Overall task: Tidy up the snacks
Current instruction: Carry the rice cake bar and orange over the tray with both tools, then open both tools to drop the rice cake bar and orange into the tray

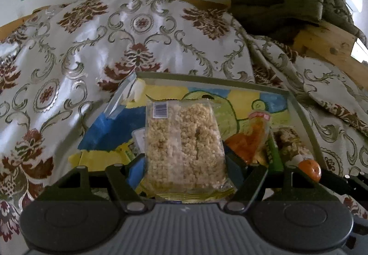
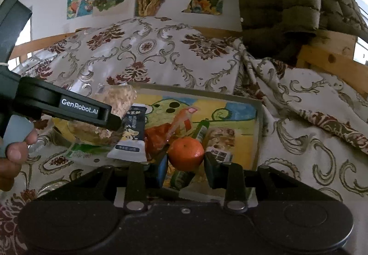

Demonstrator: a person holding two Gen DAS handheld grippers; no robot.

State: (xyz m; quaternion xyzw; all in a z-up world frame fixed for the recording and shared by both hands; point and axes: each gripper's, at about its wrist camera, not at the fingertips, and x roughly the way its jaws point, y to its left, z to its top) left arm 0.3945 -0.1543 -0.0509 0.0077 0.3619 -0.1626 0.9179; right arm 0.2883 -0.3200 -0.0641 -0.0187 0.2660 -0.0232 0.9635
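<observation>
A clear tray (image 1: 301, 114) with a colourful picture on its bottom lies on a patterned cloth; it also shows in the right wrist view (image 2: 258, 121). My left gripper (image 1: 185, 163) is shut on a clear pack of puffed rice cake (image 1: 184, 142) and holds it over the tray's left part. In the right wrist view that pack (image 2: 115, 103) shows behind the left gripper's body. My right gripper (image 2: 185, 159) is shut on an orange mandarin (image 2: 185, 153) over the tray's near side; the mandarin also shows in the left wrist view (image 1: 310, 170).
In the tray lie an orange wrapper (image 2: 158, 135), a green bar (image 2: 201, 130), a granola pack (image 2: 222, 137) and a white and blue packet (image 2: 132, 133). A green quilted jacket (image 2: 280, 2) hangs at the back right over a wooden frame (image 2: 331, 64). Posters cover the wall.
</observation>
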